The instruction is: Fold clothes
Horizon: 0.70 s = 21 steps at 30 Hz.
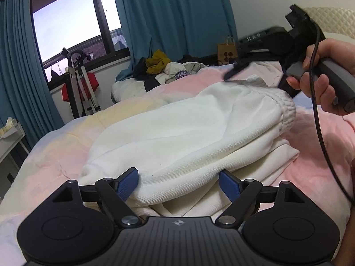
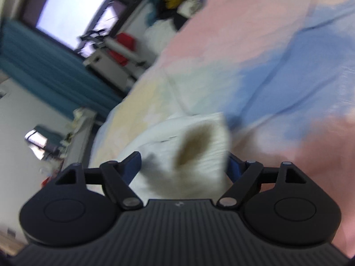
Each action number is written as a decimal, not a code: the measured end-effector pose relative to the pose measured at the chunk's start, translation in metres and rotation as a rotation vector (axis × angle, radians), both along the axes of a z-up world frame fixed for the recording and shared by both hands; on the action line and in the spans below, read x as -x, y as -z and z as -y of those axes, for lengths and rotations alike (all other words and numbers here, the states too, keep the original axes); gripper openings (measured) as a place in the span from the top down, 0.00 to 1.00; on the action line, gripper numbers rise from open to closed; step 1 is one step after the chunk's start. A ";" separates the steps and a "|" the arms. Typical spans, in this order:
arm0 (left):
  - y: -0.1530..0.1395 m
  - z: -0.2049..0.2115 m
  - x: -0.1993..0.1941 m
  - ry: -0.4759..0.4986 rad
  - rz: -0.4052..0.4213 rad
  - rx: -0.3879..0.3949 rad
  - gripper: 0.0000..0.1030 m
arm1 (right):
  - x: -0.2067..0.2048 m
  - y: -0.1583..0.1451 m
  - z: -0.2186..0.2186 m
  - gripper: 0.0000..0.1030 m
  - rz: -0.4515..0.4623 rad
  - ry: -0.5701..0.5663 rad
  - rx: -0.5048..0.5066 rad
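left wrist view: white garment (image 1: pixel 177 128) heaped on the bed (image 1: pixel 66 137), bare quilt to its left and right. left gripper (image 1: pixel 178 182) fingers wide, its near hem between them. right gripper (image 2: pixel 184 166) fingers spread around the blurred waistband, contact unclear.

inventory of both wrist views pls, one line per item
White garment: 1, white, mid-bed, ribbed waistband at right gripper
Bedcover: 1, pastel pink, yellow and blue, under the garment
Clothes pile: 1, mustard, white, dark, far end of bed
Paper bag: 1, brown, behind the pile
Curtains: teal, flanking the window
Red cloth: 1, red, on stand below window
Left gripper: black, blue pads, open around garment edge
Right gripper: black, blurred, at waistband
Hand: 1, on right gripper handle
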<state>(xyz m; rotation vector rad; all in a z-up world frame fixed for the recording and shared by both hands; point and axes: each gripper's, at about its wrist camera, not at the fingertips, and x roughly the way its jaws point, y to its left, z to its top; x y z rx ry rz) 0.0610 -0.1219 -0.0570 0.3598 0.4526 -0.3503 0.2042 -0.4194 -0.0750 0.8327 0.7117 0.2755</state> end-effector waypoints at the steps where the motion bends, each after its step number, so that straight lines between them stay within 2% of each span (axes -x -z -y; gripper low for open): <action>1: 0.000 -0.001 0.000 -0.002 -0.002 0.006 0.20 | 0.001 -0.006 -0.006 0.21 0.023 -0.019 0.031; 4: -0.002 -0.003 -0.001 -0.010 -0.008 0.024 0.20 | 0.005 -0.020 -0.023 0.21 0.073 -0.041 0.162; 6: -0.003 -0.005 -0.001 -0.014 -0.012 0.039 0.20 | 0.003 -0.016 -0.028 0.28 0.045 -0.024 0.222; 7: -0.004 -0.007 -0.002 -0.015 -0.016 0.058 0.19 | 0.002 -0.013 -0.031 0.38 0.030 -0.009 0.251; 9: -0.009 -0.016 -0.003 -0.014 -0.044 0.146 0.18 | 0.004 -0.009 -0.036 0.50 0.038 0.030 0.320; 10: -0.011 -0.021 -0.004 -0.016 -0.057 0.191 0.17 | 0.005 -0.008 -0.037 0.59 0.046 0.047 0.322; 14: -0.016 -0.037 -0.006 -0.033 -0.088 0.318 0.17 | 0.008 -0.006 -0.040 0.71 0.088 0.105 0.290; 17: -0.018 -0.041 -0.002 -0.036 -0.084 0.351 0.18 | 0.012 -0.020 -0.041 0.73 0.179 0.109 0.303; 21: -0.024 -0.041 0.005 -0.023 -0.066 0.384 0.18 | 0.022 -0.044 -0.036 0.74 0.346 0.129 0.287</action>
